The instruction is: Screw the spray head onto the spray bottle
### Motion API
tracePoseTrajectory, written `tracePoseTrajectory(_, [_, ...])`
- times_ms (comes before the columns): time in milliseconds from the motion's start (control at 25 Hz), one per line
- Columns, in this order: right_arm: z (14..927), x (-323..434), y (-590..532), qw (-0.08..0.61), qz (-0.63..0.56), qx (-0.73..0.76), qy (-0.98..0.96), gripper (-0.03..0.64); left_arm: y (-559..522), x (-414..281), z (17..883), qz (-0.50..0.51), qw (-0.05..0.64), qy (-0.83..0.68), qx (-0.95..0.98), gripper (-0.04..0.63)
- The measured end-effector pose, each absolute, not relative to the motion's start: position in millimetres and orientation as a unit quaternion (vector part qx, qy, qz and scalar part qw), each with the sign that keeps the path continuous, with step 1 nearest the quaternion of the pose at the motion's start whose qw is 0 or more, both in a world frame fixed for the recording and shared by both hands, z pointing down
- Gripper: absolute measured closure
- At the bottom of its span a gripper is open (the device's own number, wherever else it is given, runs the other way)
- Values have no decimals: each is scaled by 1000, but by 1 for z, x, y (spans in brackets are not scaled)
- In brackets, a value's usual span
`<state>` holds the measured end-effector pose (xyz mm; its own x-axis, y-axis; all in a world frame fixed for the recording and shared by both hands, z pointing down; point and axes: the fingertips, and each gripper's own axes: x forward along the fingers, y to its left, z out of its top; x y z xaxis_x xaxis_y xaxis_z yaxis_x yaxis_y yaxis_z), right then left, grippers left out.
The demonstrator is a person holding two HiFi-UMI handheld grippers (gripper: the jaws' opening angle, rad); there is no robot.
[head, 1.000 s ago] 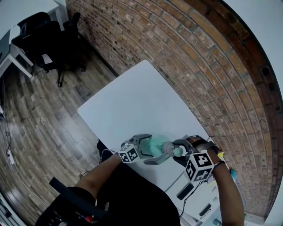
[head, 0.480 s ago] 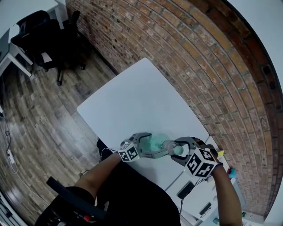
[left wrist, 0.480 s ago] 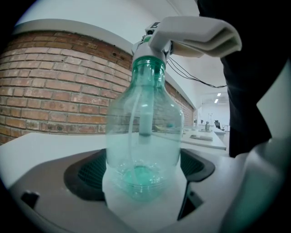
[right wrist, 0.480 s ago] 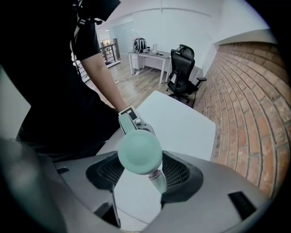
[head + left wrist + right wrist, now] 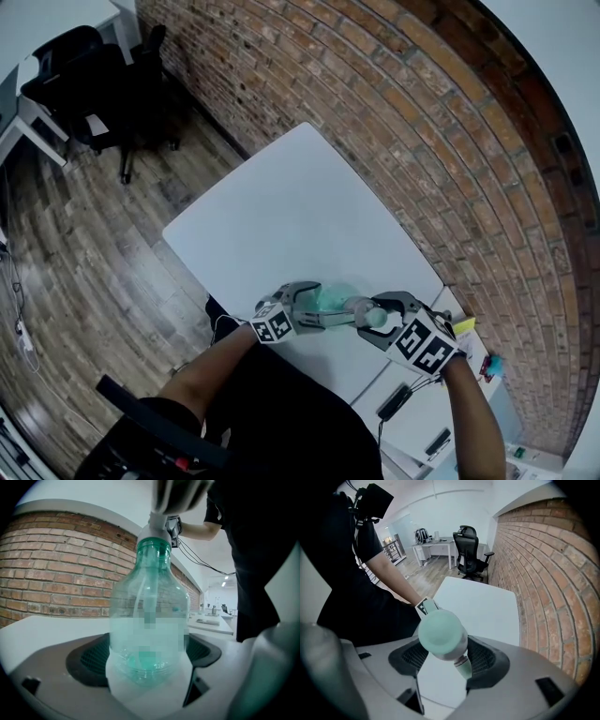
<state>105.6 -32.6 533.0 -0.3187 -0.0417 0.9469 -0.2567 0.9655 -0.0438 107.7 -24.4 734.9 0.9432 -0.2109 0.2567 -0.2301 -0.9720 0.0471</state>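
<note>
A clear green spray bottle (image 5: 330, 301) is held in the air over the near edge of the white table (image 5: 281, 216). My left gripper (image 5: 314, 309) is shut on the bottle's lower body (image 5: 147, 630). The neck (image 5: 153, 550) points up into the white collar of the spray head (image 5: 159, 527). My right gripper (image 5: 380, 317) is shut on the spray head (image 5: 373, 317). In the right gripper view its mint-green top (image 5: 439, 630) faces the camera between the jaws of my right gripper (image 5: 443, 656), with the nozzle (image 5: 464, 667) sticking down. There the bottle is hidden behind the head.
A brick wall (image 5: 403, 122) runs along the table's far side. A black office chair (image 5: 122, 84) stands on the wooden floor (image 5: 84, 244) at upper left. A second white surface (image 5: 422, 422) with a dark device (image 5: 395, 401) and cables lies at lower right.
My right gripper has rolled on the spray head, its marker cube turning and shifting slightly. The left gripper and the bottle have stayed nearly still.
</note>
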Motion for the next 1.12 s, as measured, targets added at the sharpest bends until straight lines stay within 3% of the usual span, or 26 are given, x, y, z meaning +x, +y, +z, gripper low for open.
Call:
tracePoseTrajectory(200, [524,109,-27,576,70,70,-812,356,-24,109,736,127,41,-111,985,86])
tracePoseTrajectory(480, [512,103,-25,616,-89,-50,-781,354,-24,109,736,130,43,-113,984,86])
tracePoseTrajectory(720, [531,96,-22,639,-153,-115,-745,354,-24,109,737,130,43,-113,984,86])
tracePoseTrajectory(1120, [532,94,-27,612,-31,-17,-790,354,-23,108,737,131,43,-114,984,86])
